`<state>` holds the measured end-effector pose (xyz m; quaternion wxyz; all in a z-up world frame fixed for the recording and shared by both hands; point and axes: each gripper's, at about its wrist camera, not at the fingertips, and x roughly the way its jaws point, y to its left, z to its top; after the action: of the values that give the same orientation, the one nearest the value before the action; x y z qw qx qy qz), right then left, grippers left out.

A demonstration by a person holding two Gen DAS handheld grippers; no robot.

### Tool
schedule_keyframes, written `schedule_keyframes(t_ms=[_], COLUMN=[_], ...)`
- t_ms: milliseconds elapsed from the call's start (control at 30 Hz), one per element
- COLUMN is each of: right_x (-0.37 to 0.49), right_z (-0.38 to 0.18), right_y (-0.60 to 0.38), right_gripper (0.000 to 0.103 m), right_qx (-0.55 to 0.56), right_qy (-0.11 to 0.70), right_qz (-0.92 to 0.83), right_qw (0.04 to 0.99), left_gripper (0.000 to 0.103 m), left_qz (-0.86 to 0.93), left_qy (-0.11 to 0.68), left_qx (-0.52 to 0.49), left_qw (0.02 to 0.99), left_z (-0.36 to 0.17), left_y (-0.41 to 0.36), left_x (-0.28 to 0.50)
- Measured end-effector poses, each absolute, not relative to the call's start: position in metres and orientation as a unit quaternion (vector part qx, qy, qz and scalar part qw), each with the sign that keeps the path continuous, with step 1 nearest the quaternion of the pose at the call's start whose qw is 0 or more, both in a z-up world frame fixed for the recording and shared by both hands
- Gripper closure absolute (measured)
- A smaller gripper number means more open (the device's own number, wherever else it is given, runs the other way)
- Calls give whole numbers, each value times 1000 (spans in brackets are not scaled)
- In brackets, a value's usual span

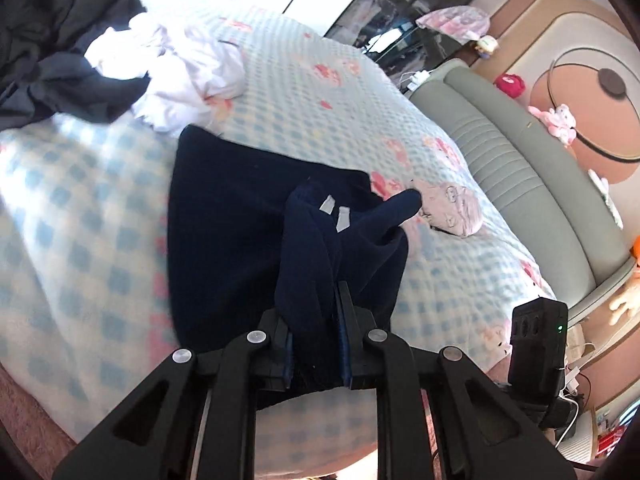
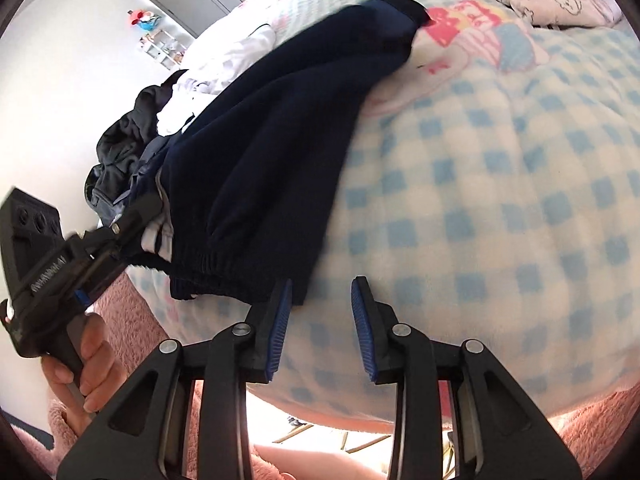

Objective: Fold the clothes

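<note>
Clamping down on a bunched fold of navy cloth, the left gripper [image 1: 316,344] has the navy sweatpants [image 1: 224,240] pinched between its blue pads, the fabric rising in a twisted ridge just ahead of the jaws. Over on the other side, the right gripper [image 2: 320,324] hangs with its pads apart and nothing between them; the elastic waistband [image 2: 224,276] lies just beyond its left fingertip, touching or nearly so (hard to call from this angle).

To do this fold well, my read is that the free gripper should take the waistband corner squarely, not just a pinch of the edge, so both ends travel together and the cloth lands flat instead of roping up as it does at the left pads. Keeping the lift low over the checked blanket [image 2: 500,200] should stop the legs dragging.

Further out, the sweatpants stretch away across the bed from both grippers, their far end reaching the pink cartoon print. In the right wrist view a hand [image 2: 86,364] grips the other tool's handle at the lower left. Beyond the pants sits the unfolded pile: a white garment [image 1: 180,64] and dark clothes [image 1: 60,52], well apart from either gripper. A padded grey headboard [image 1: 508,168] runs along the far edge.
</note>
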<state>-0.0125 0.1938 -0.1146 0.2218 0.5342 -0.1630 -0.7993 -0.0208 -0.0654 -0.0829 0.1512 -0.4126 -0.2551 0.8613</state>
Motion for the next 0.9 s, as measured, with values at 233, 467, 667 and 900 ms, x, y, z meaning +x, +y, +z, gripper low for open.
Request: schedule_keyframes(t_ms=[233,467,667,900], right_x=[-18,-36,-41,-66], right_z=[-99,-116,-107,-143], right_y=[184,153,169,155], right_gripper=[61,59,56,57], right_qx=[507,535,527,567], right_qy=[-162,-76,-128,-173], right_qz=[-809,-813,-806,-754], right_qw=[251,218,238,282], left_gripper=[86,82,47,52], left_qz=[887,849,855,817], left_qy=[-248,-209,-276,-311], left_qx=[-368,-478,-436,-477], left_qw=[132,81,57,92], left_z=[-85,-126,-119,-142], left_y=[-63,-49,-85,-85], left_x=[-10,-27,-15,-33])
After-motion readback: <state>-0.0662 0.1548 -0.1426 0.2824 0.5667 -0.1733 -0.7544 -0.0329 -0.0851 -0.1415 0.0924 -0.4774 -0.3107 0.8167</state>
